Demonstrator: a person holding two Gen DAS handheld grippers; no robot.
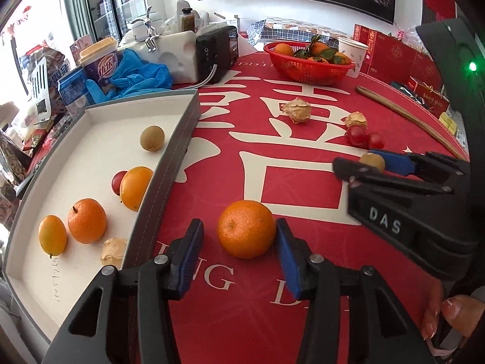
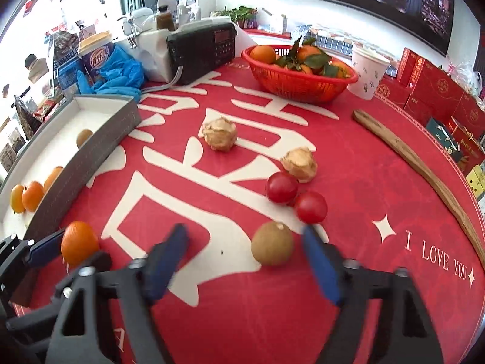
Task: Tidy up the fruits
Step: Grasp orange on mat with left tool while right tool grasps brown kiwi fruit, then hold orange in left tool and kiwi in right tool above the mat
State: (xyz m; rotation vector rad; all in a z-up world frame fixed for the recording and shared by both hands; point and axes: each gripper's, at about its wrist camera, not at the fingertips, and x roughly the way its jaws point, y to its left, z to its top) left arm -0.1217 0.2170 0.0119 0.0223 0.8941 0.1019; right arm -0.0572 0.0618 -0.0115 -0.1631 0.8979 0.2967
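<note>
Lower centre of the left wrist view: left gripper (image 1: 239, 242) spread wide around the mandarin (image 1: 246, 228), right pad touching. Farther right, right gripper (image 2: 245, 253) apart around the longan (image 2: 272, 243). Upper left beyond: tray (image 1: 169, 163).

Red fruit (image 1: 118, 182) half-hidden behind orange (image 1: 136, 187); right tool (image 2: 245, 261) motion-blurred.

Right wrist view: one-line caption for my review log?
Open right tool straddles a brown fruit on the red cloth, beside two cherry tomatoes.
</note>
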